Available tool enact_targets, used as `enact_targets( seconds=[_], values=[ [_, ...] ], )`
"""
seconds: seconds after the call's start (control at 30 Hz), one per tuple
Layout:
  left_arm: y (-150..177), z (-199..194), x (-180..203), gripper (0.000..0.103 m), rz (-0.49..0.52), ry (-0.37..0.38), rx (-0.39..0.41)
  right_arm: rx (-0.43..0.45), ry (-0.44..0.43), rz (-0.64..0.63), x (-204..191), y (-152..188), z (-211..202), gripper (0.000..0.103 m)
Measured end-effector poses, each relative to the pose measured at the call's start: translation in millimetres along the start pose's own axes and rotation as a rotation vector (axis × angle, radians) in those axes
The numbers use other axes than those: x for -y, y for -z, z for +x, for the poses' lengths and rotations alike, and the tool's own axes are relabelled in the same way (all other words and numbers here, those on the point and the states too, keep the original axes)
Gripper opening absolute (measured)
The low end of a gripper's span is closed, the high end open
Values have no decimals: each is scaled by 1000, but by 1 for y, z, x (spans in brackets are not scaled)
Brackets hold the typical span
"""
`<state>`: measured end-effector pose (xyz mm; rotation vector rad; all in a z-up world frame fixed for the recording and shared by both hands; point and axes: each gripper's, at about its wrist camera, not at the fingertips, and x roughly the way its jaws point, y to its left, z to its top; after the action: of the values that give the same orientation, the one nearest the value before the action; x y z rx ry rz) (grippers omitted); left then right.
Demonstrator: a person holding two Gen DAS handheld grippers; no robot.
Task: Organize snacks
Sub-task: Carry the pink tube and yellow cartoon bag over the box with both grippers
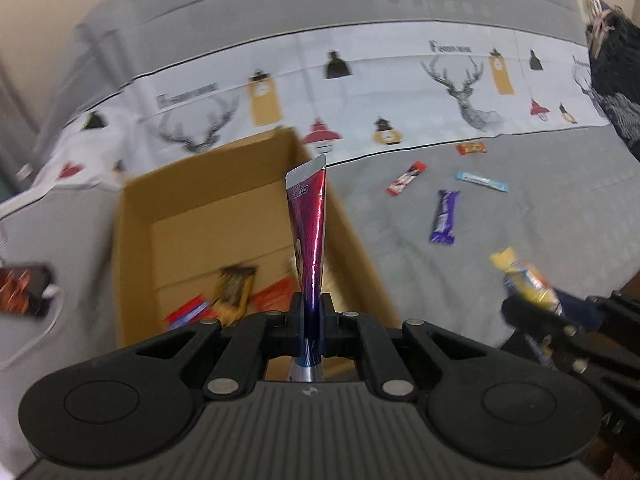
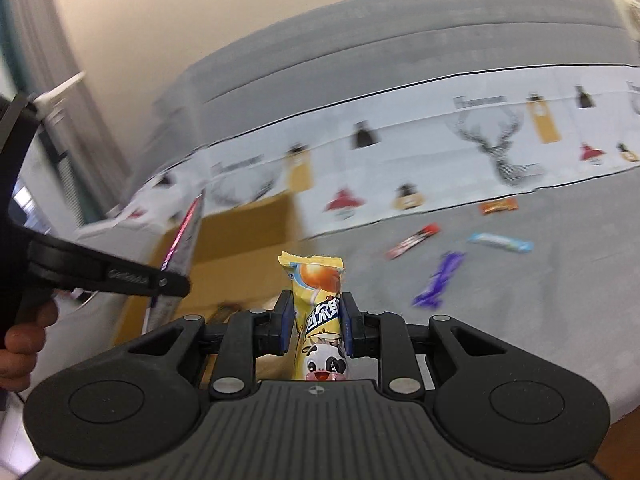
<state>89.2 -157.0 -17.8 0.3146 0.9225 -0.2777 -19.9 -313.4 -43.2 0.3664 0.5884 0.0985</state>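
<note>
Left gripper [image 1: 311, 314] clamped tight on a wrapper – right gripper [image 2: 316, 320] likewise, its jaws closed around another.

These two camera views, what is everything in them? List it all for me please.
cardboard box: one, brown, open, on the grey cover
snacks in the box: at least three, red and dark brown, blurred
magenta packet: one, held over the box
yellow packet: one, cartoon cow print, held near the box
loose snacks on the cover: four; purple bar, blue bar, red-black bar, orange packet
deer-print cloth: one, white, behind the box
left gripper: black, shut on the magenta packet
right gripper: black, shut on the yellow packet
</note>
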Motion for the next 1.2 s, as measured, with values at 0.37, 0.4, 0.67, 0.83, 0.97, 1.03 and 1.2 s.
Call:
enact_targets(
  seconds=[0.37, 0.4, 0.67, 0.83, 0.97, 1.03, 1.2],
  values=[
    [90, -59, -52, 7, -126, -1, 25, -25, -34, -163, -84, 44, -37, 25],
    [98, -63, -55, 7, -137, 0, 26, -24, -32, -168, -88, 47, -41, 25],
    [132, -79, -65, 7, -193, -11, 54, -13, -30, -236, -108, 57, -57, 25],
    [136, -86, -68, 7, -204, -5, 72, -8, -34, -271, -116, 58, -61, 25],
    [137, -87, -66, 7, -201, 2, 72, -7, -32, -274, -117, 60, -63, 25],
    [136, -87, -66, 7, -199, 4, 72, -9, -29, -273, -117, 60, -63, 25],
    [135, -86, -64, 7, -193, 9, 69, -14, -30, -274, -117, 60, -62, 25]
  ],
)
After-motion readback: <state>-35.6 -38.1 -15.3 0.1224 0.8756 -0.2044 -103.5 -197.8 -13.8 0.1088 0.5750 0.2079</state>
